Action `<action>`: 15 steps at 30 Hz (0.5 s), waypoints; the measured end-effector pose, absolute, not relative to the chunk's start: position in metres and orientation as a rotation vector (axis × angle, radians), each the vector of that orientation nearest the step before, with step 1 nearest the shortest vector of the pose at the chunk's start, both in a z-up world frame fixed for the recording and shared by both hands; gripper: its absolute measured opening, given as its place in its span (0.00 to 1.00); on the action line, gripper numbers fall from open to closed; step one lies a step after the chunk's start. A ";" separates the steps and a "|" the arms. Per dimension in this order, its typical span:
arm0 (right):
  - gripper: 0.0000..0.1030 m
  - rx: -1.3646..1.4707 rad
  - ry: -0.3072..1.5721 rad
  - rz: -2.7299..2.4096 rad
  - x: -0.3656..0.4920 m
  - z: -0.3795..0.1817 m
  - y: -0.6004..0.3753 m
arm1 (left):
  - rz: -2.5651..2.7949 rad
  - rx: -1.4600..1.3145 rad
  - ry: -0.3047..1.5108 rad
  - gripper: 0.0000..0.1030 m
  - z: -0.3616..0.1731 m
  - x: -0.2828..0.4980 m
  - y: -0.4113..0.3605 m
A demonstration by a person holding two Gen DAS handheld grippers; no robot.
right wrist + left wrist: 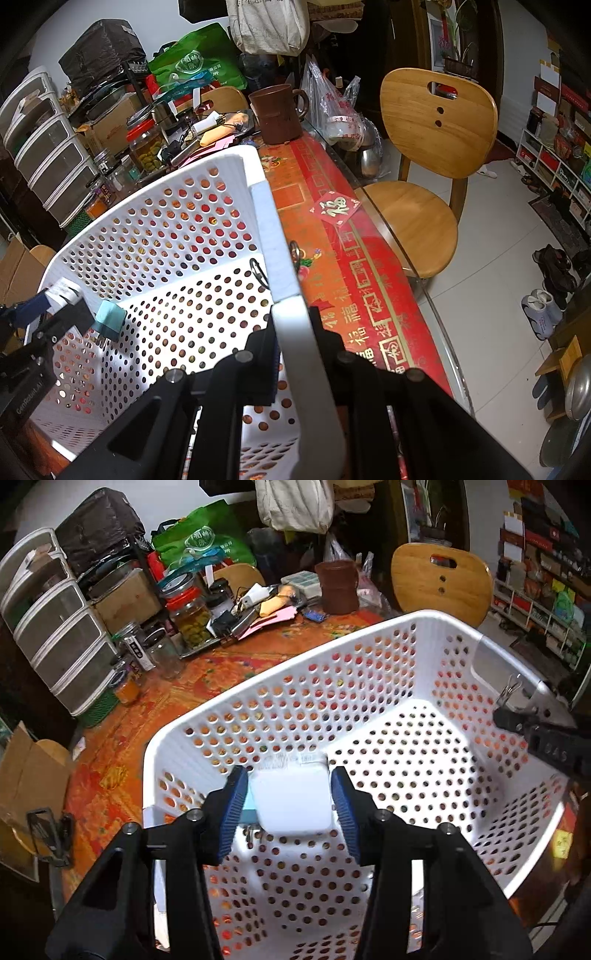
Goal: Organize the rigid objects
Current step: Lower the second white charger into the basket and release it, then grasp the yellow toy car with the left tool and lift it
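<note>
Over one white basket (369, 657), left gripper (291, 801) around one white charger (291, 799) — perhaps unpressed, right gripper (295, 354) clamped on rim

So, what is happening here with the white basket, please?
A person holds a gripper in each hand at a cluttered table covered with a red patterned cloth. The right gripper is shut on the rim of the white perforated plastic basket, holding it in place. The left gripper has a white boxy plug adapter with a teal side between its blue pads, above the inside of the basket. The adapter has not yet been set down on the basket floor.
</note>
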State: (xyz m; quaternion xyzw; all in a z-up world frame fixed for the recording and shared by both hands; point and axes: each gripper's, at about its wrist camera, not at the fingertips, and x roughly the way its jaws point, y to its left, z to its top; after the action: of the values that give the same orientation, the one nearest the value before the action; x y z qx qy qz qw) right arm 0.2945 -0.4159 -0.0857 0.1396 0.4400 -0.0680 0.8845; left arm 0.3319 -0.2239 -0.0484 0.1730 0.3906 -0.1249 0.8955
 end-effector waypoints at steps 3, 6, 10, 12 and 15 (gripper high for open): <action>0.11 0.289 0.916 -0.143 0.295 -0.086 -0.416 | -0.256 0.341 0.757 0.99 -0.037 0.327 -0.217; 0.11 0.289 0.916 -0.147 0.295 -0.087 -0.417 | -0.244 0.349 0.713 0.99 -0.027 0.314 -0.205; 0.11 0.282 0.914 -0.153 0.294 -0.087 -0.416 | -0.238 0.311 0.713 0.99 -0.023 0.289 -0.169; 0.11 0.283 0.917 -0.157 0.294 -0.087 -0.416 | -0.224 0.270 0.710 0.99 -0.022 0.271 -0.141; 0.11 0.282 0.917 -0.157 0.293 -0.087 -0.416 | -0.174 0.194 0.690 0.99 -0.023 0.239 -0.081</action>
State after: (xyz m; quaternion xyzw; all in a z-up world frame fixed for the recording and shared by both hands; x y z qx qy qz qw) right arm 0.2929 -0.4158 -0.0867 0.1356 0.4406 -0.0755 0.8842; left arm 0.2392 -0.0808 -0.0232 0.0947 0.3371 -0.0853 0.9328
